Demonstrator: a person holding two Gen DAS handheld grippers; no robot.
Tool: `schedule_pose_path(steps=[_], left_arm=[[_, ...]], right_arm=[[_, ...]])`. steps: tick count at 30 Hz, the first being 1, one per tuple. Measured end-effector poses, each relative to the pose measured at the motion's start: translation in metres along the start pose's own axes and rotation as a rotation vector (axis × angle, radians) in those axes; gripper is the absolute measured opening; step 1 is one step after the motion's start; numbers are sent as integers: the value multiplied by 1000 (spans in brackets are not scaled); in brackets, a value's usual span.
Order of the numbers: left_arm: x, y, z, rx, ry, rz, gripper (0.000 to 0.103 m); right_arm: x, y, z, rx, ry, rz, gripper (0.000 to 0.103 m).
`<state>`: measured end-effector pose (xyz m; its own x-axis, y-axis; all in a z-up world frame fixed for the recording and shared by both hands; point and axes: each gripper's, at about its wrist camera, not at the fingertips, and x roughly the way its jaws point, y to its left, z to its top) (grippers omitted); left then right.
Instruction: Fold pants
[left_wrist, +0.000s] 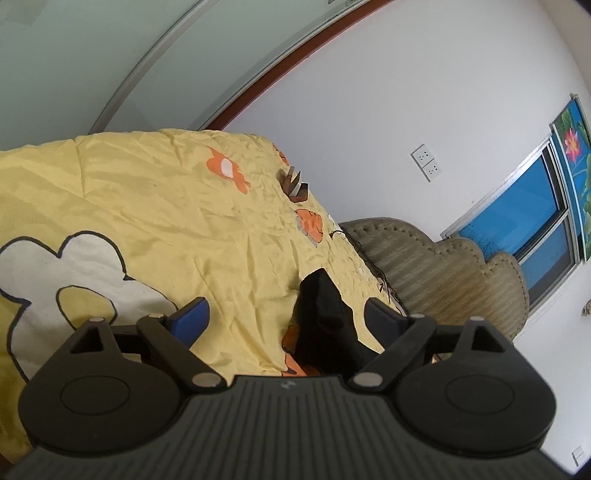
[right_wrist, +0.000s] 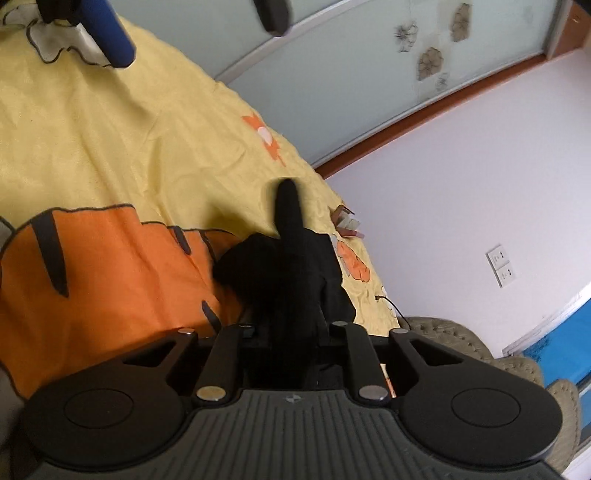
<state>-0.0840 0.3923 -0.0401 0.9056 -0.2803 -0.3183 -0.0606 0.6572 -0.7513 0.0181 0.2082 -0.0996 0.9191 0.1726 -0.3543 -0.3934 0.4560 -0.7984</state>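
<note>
The black pants (left_wrist: 325, 314) lie bunched on a yellow bedspread (left_wrist: 184, 206). In the left wrist view they rise between the wide-apart blue pads (left_wrist: 194, 314) of my left gripper (left_wrist: 288, 314), closer to the right-hand pad, and neither pad presses on them. In the right wrist view my right gripper (right_wrist: 290, 321) is shut on the pants (right_wrist: 291, 251). The dark cloth hides its fingertips and stands up in a narrow fold ahead of them. My left gripper's fingers (right_wrist: 110, 33) show at the top left of that view.
The bedspread carries a large orange print (right_wrist: 110, 266) and a white one (left_wrist: 74, 266). A small brown and white object (left_wrist: 295, 184) lies near the far bed edge. A beige tufted headboard (left_wrist: 443, 273), a thin cable (right_wrist: 388, 304), wall sockets (left_wrist: 426, 162) and a window (left_wrist: 524, 214) are to the right.
</note>
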Motion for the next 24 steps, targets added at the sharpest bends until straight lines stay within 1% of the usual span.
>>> schedule_pose_path(steps=[4,6,8,11,13,15,17,19,20,22,24], left_arm=[[14,-9,4,49,24,-15,90],[26,-12,8,58,44,-35,91],[37,-12,12,-1,70,-80,92],[54,-8,12,-149,158,-244,97],[70,-3,7,-263,213,-297,98],[84,0,4,-322,224,-308,98],[99,-1,3,-348,223,-320,99],[118,-2,3,-388,264,-337,101],[126,-4,3,-394,282,-347,103],[144,-8,4,-388,314,-340,103],[162,-12,8,-362,335,-338,103]], right_arm=[[-10,-20,4,126,-15,-23,14],[-12,-26,5,146,-16,-31,14],[-12,-29,4,159,-15,-31,14],[-14,-36,3,195,-12,-33,14],[-16,-44,3,235,-11,-30,14],[-18,-50,2,256,-14,-35,14],[-18,-52,2,265,-18,-41,14],[-20,-51,2,262,-19,-39,14],[-21,-50,2,260,-22,-38,14],[-24,-50,1,259,-25,-37,14],[-25,-48,1,250,-26,-32,14]])
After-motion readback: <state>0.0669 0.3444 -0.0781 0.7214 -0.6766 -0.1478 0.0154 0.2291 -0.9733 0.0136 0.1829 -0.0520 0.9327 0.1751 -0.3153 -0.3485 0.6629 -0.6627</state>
